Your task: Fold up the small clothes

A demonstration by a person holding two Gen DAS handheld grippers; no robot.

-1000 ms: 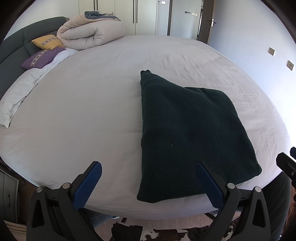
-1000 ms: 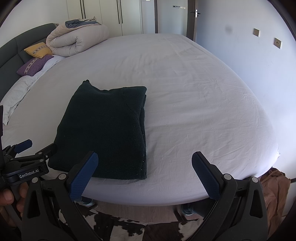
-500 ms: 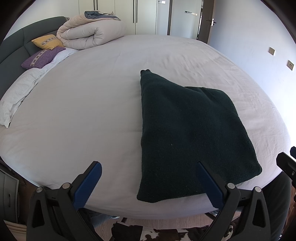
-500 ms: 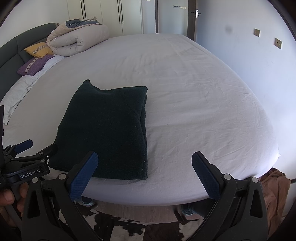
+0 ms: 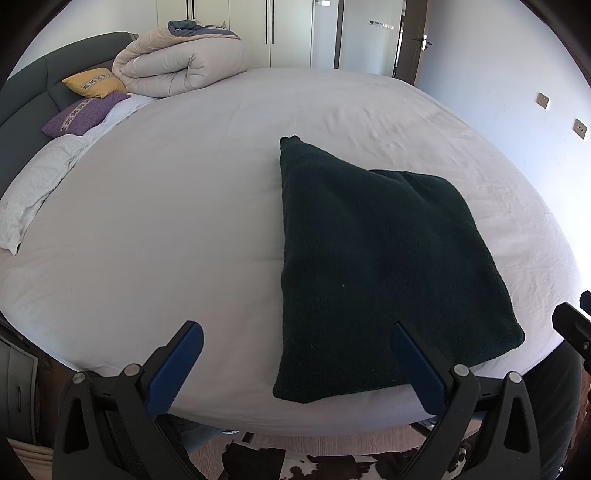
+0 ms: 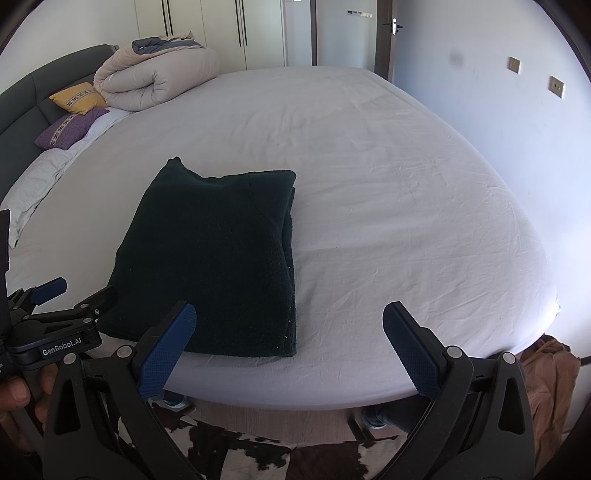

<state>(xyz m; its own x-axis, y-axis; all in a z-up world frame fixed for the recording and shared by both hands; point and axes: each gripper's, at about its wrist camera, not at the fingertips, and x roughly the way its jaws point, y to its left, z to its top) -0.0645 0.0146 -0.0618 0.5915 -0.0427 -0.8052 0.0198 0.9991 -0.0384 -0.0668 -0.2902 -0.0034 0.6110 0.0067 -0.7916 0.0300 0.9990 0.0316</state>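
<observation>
Left gripper [image 5: 295,363]: jaws spread wide, holding nothing, at the bed's near edge.
Right gripper [image 6: 290,347]: likewise spread, empty.
Dark green garment [image 6: 218,258]: folded flat on the white bed [image 6: 388,184], near its front edge.

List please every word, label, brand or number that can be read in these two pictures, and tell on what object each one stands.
"GenRobot.AI": white letters on the black body of the left gripper, seen at the left edge of the right wrist view.

The small strip high on the far wall beside the dark wooden door may carry markings, but it is too small to read.

No text shows on the folded dark green fleece garment or on the white bed sheet.
</observation>
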